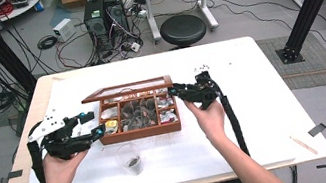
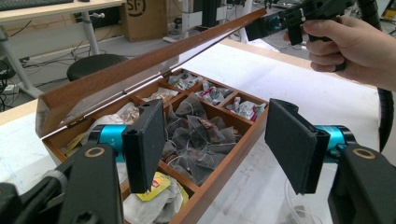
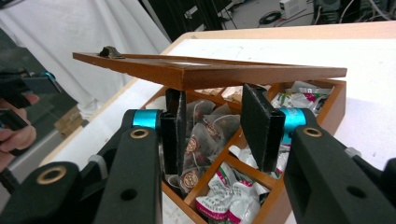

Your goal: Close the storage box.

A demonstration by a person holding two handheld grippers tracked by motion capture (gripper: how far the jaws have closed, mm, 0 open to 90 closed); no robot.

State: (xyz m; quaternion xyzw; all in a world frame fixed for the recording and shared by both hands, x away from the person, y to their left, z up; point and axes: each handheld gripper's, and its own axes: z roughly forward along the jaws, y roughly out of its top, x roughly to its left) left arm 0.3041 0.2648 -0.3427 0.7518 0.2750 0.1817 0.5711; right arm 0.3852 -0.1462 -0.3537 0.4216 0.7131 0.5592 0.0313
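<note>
In the high view, a wooden tea box (image 1: 140, 132) sat at the middle of the white table (image 1: 257, 120), its glass-paned lid (image 1: 126, 89) raised and leaning back over the far edge. The left gripper (image 1: 98, 123) hovered just beside the box's left end, its jaws apart around nothing, and the right gripper (image 1: 173, 91) was at the box's far right corner, near the lid's right end. A clear plastic cup (image 1: 130, 159) with something dark in its bottom stood on the table just in front of the box, between the person's forearms. In the left gripper view, the left gripper (image 2: 215, 142) was spread wide above the near corner of the tea box (image 2: 219, 175); dark pyramid tea bags (image 2: 198, 140) filled the middle compartment, with a yellow sachet (image 2: 156, 183) in the nearest one and wrapped packets (image 2: 245, 108) along the far side. The lid (image 2: 140, 60) slanted up over the box, and the person's right hand (image 2: 350, 49) held the other gripper at its upper end. In the right gripper view, the right gripper (image 3: 212, 130) had its jaws parted, holding nothing, just under the lid's (image 3: 210, 72) front edge and above the tea bags (image 3: 205, 133); whether either jaw touched the lid could not be told. White and green packets (image 3: 224, 196) lay in the compartment below.
</note>
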